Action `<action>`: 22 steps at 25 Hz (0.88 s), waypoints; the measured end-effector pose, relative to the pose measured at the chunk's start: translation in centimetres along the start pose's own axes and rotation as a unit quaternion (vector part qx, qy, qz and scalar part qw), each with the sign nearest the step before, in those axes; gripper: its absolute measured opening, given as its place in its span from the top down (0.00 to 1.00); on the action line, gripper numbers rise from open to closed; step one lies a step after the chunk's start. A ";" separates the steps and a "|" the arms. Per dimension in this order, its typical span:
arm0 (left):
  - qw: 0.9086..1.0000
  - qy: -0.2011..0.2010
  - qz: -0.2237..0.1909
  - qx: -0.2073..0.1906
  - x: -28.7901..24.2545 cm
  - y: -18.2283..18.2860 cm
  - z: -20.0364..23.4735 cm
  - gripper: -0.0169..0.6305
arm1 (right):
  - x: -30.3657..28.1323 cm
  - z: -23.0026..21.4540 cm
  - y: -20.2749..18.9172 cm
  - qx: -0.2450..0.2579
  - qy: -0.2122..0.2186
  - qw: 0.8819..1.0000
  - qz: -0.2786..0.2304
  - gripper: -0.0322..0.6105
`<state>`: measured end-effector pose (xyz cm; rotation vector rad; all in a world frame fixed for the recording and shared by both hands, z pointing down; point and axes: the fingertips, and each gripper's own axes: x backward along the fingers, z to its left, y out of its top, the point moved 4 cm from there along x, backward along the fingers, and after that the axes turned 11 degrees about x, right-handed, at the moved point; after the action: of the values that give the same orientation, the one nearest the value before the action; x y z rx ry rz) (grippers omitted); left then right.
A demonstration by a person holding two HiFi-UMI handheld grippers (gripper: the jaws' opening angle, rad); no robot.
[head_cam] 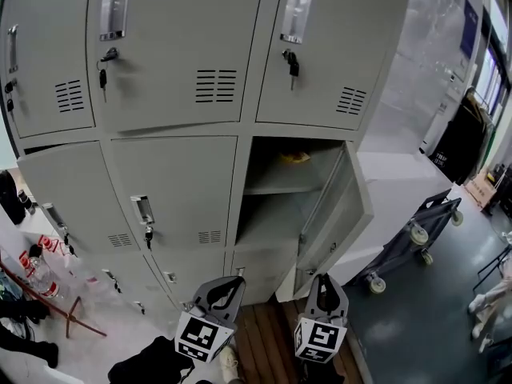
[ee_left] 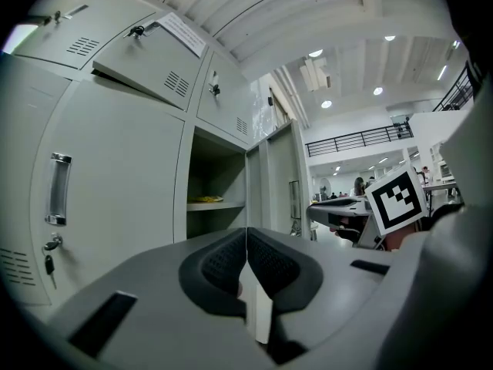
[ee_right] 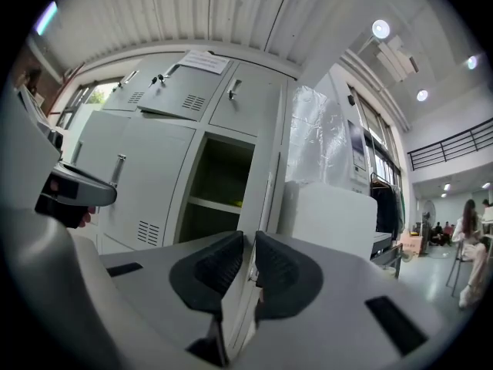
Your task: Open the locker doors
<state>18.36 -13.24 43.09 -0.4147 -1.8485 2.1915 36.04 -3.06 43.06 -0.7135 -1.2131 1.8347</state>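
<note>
Grey steel lockers [head_cam: 172, 94] fill the far wall. Bare floor [head_cam: 416, 326] opens to the right, with a wheeled cart [head_cam: 416, 234] parked on it. We find the middle-row right door [head_cam: 340, 206] swung out rightward. Our right gripper [head_cam: 323, 281] is clamped on its free edge. Our left gripper [head_cam: 234, 280] is clenched, empty, just to the left. The paper notice [ee_right: 206, 61] on an upper door is too small to read.

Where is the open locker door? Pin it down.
Head view, right of centre: the open door swings out from the open compartment under the top-right locker, with the right gripper just below its lower edge.
</note>
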 end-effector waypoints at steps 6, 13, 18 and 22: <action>1.000 -0.021 0.008 -0.001 -1.3 -0.5 -1.6 0.94 | 0.4 -2.6 -1.2 0.000 -0.028 1.000 0.012 0.86; 0.999 -0.041 0.014 0.001 -3.4 -0.9 -3.0 0.94 | 0.2 -5.6 -2.5 -0.007 -0.067 0.997 0.025 0.93; 0.998 -0.053 0.018 0.003 -5.0 -1.1 -3.5 0.94 | -0.2 -7.9 -3.5 -0.010 -0.086 0.996 0.033 0.93; 0.998 -0.063 0.024 0.005 -6.3 -1.5 -4.0 0.94 | -0.6 -9.4 -4.3 -0.014 -0.099 0.994 0.037 0.93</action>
<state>25.67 -11.56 44.27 -0.3278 -1.9086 2.3070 45.14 1.75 43.46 -0.6104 -1.3570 1.9900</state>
